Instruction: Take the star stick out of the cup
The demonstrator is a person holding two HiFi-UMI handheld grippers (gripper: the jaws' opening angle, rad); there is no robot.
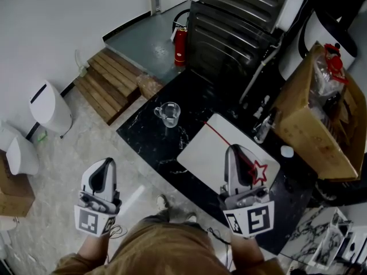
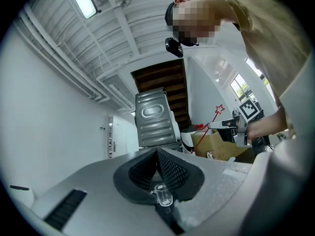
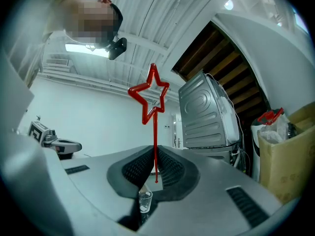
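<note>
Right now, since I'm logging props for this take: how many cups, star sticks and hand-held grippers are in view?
clear glass cup: 1
red star-tipped stick: 1
hand-held gripper: 2 (left hand-held gripper, right hand-held gripper)
Total: 4
</note>
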